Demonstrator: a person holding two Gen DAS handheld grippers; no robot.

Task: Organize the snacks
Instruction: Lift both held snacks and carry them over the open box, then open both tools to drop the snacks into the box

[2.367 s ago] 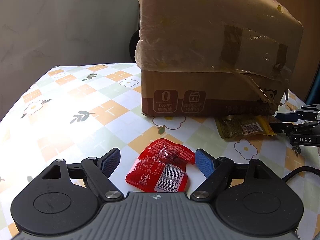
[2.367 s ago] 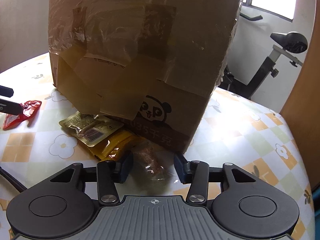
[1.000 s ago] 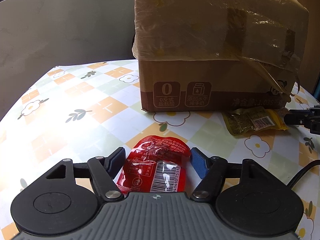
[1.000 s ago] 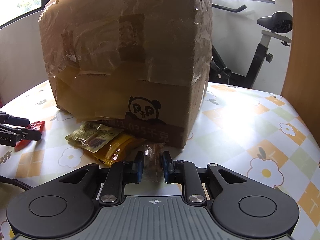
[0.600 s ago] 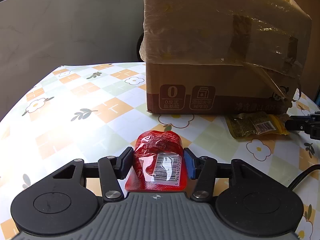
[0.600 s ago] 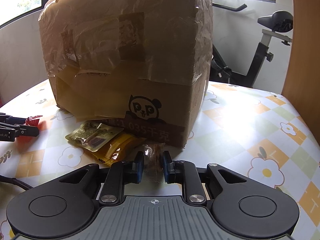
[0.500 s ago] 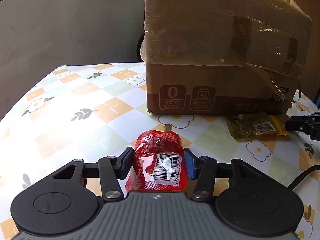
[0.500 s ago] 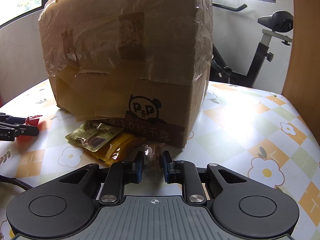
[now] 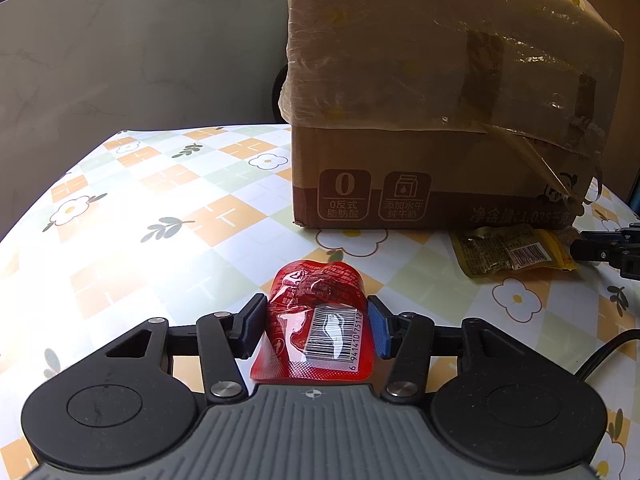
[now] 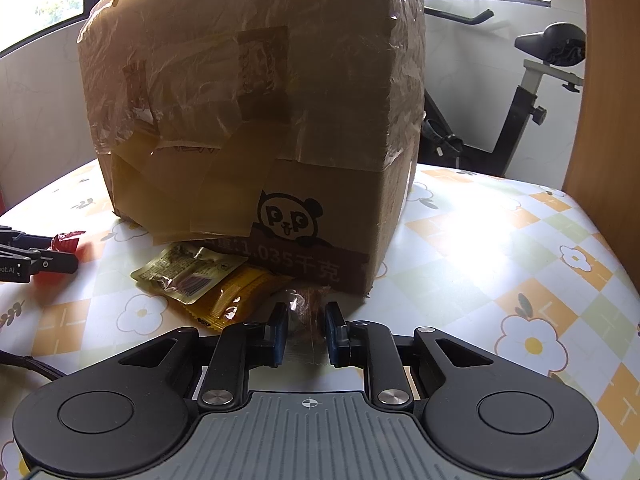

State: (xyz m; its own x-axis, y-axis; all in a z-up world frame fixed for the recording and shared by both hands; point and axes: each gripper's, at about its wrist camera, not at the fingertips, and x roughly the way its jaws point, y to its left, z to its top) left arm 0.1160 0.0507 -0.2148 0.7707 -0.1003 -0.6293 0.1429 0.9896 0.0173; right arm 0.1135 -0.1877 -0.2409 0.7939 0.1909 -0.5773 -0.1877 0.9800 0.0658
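Observation:
A red snack packet [image 9: 318,332] with a white barcode lies on the flowered tablecloth, and my left gripper [image 9: 316,330] is shut on it, its blue pads pressing both sides. My right gripper [image 10: 306,334] is shut on a small clear-wrapped brown snack [image 10: 305,312] right at the foot of the cardboard box [image 10: 256,120]. To its left lie an olive-gold packet [image 10: 186,274] and a yellow packet [image 10: 240,292], partly tucked under the box. In the left wrist view those packets [image 9: 508,252] lie at the right, beside the right gripper's fingertips [image 9: 592,250].
The tall taped cardboard box [image 9: 440,92] fills the middle of the table [image 9: 140,216]. An exercise bike [image 10: 532,92] stands beyond the table's far edge, and a wooden panel [image 10: 608,92] rises at the right. A black cable [image 10: 28,364] trails on the cloth.
The left gripper's jaws have closed onto the red packet, crumpling it narrower. The right gripper stays shut on the brown snack, unmoved.

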